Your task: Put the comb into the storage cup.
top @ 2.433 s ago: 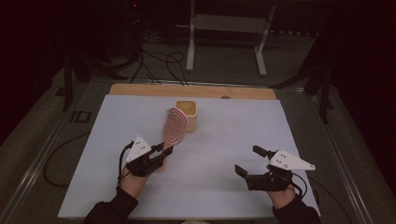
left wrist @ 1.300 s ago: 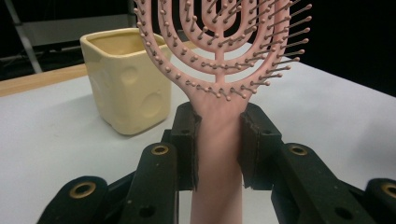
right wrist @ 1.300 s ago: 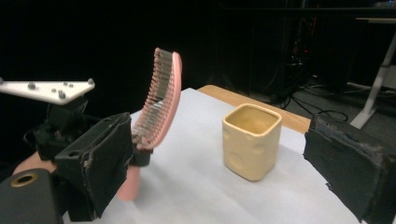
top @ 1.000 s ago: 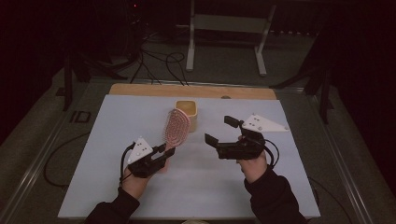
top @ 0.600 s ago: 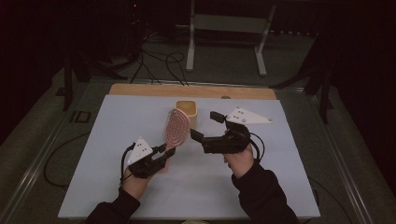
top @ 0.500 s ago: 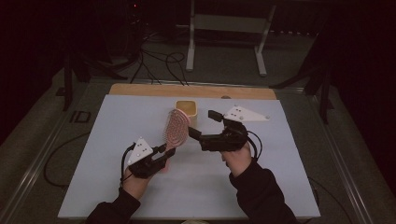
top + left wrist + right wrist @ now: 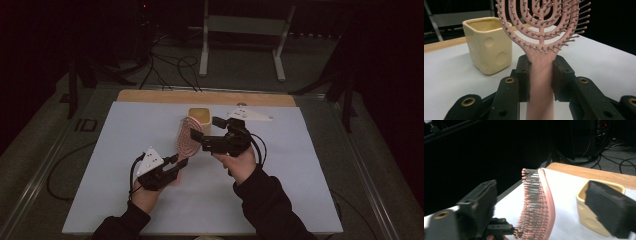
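A pink hairbrush (image 7: pixel 187 136) stands almost upright on the white table, bristles facing left in the high view. My left gripper (image 7: pixel 179 163) is shut on its handle; in the left gripper view the pads (image 7: pixel 523 75) press both sides of the handle below the hairbrush (image 7: pixel 541 30) head. My right gripper (image 7: pixel 204 130) reaches in from the right, open, its jaws having just been closing a little. In the right gripper view the hairbrush (image 7: pixel 540 202) head stands between the jaws of the right gripper (image 7: pixel 544 205), untouched. A yellow square cup (image 7: pixel 200 117) stands just behind.
The cup (image 7: pixel 489 45) has round dimples and looks empty; it sits close behind the right jaw (image 7: pixel 587 218). A white sheet (image 7: pixel 300 165) covers the table, with a wooden strip (image 7: pixel 150 96) at the far edge. Stand legs (image 7: pixel 240 45) and cables lie on the floor beyond.
My right gripper has swept left from the table's right side to the brush head, which now stands between its jaws. The left gripper and brush have stayed put.
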Demonstrator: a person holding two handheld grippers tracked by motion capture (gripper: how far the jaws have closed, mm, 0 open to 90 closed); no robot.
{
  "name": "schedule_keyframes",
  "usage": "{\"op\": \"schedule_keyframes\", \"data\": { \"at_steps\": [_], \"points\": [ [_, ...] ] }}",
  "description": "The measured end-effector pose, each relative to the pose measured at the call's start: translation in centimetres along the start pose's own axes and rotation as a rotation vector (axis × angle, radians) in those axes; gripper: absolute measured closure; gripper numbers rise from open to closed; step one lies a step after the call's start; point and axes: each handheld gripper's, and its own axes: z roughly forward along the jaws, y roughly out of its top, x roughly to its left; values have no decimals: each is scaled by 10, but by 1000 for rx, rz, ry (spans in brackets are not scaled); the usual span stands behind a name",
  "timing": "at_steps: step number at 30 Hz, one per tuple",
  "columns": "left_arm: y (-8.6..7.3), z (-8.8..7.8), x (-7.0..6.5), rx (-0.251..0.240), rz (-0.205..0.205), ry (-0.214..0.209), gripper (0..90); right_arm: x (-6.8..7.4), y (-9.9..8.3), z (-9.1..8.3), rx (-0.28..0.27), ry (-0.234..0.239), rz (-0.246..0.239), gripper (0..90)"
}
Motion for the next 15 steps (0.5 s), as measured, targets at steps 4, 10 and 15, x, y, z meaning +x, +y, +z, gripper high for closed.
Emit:
{"op": "schedule_keyframes", "data": {
  "at_steps": [4, 10, 15],
  "points": [
    [0, 0, -1, -1, 8, -3, 710, 1, -2, 7, 20, 1, 27, 160],
    [0, 0, -1, 6, 8, -4, 710, 3, -8, 16, 45, 2, 49, 242],
    [1, 0, -2, 1, 14, -3, 709, 4, -12, 22, 64, 8, 57, 301]
  ]
}}
